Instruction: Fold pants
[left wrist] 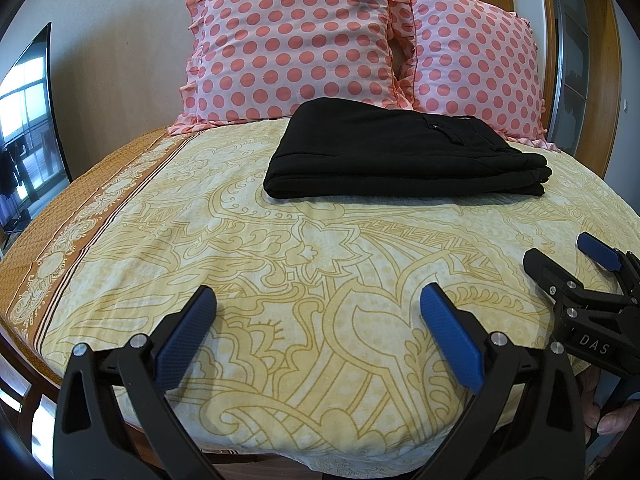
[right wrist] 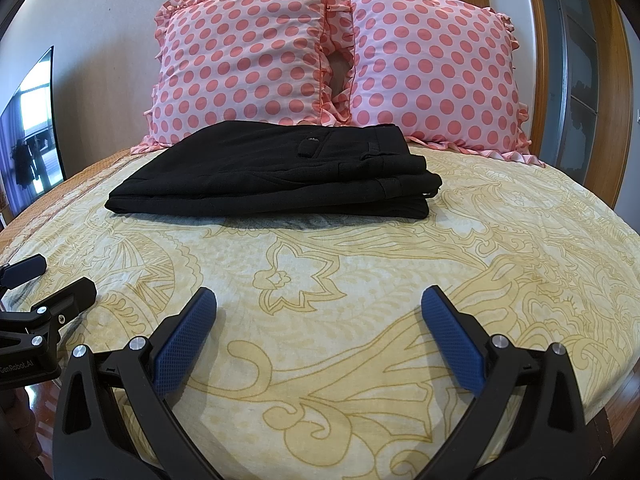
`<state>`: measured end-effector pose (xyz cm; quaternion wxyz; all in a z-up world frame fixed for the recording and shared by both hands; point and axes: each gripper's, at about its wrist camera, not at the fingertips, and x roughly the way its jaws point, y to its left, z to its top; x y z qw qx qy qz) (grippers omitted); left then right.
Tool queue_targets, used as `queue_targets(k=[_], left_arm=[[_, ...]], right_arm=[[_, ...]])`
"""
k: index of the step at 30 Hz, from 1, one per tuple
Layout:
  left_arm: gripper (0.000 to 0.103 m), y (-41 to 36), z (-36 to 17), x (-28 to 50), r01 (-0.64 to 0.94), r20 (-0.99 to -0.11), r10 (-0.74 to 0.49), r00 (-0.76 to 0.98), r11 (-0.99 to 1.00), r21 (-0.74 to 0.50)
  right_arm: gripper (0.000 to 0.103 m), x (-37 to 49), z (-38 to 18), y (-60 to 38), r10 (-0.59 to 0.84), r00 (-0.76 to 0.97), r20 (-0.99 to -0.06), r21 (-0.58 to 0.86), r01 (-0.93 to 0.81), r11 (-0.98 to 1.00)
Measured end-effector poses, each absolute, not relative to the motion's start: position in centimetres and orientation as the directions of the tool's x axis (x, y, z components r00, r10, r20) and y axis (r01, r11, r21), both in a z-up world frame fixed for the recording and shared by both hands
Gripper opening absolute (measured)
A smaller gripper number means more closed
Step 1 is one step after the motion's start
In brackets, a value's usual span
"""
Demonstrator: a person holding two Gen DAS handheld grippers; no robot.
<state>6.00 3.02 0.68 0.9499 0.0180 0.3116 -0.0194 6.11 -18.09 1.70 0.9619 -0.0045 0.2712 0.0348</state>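
Observation:
The black pants lie folded into a flat stack on the yellow patterned bedsheet, just in front of the pillows; they also show in the right wrist view. My left gripper is open and empty, held over the near part of the bed, well short of the pants. My right gripper is open and empty too, beside the left one. The right gripper shows at the right edge of the left wrist view. The left gripper shows at the left edge of the right wrist view.
Two pink polka-dot pillows lean against the wall behind the pants. A dark TV screen stands to the left of the bed. A wooden door frame is on the right.

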Motion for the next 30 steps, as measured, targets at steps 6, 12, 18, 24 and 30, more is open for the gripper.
queue_targets(k=[6, 12, 18, 24, 30], left_arm=[[0.101, 3.04, 0.7, 6.03, 0.048, -0.593, -0.026, 0.805, 0.999, 0.022], [0.101, 3.03, 0.69, 6.0, 0.048, -0.593, -0.026, 0.805, 0.999, 0.022], [0.101, 3.04, 0.69, 6.01, 0.048, -0.593, -0.026, 0.805, 0.999, 0.022], [0.101, 3.01, 0.74, 6.04, 0.048, -0.598, -0.025, 0.801, 0.999, 0.022], [0.101, 2.98, 1.05, 6.07, 0.045, -0.6, -0.024, 0.8, 0.999, 0.02]], right_arm=[[0.102, 6.11, 1.7, -18.08, 0.064, 0.851, -0.522, 0.01, -0.069, 0.998], [0.102, 6.08, 1.68, -18.08, 0.064, 0.851, -0.522, 0.01, -0.069, 0.998], [0.102, 6.07, 1.69, -18.08, 0.064, 0.851, -0.522, 0.01, -0.069, 0.998], [0.102, 6.1, 1.71, -18.06, 0.064, 0.851, -0.522, 0.01, -0.069, 0.998], [0.102, 6.09, 1.71, -18.06, 0.064, 0.851, -0.522, 0.01, -0.069, 0.998]])
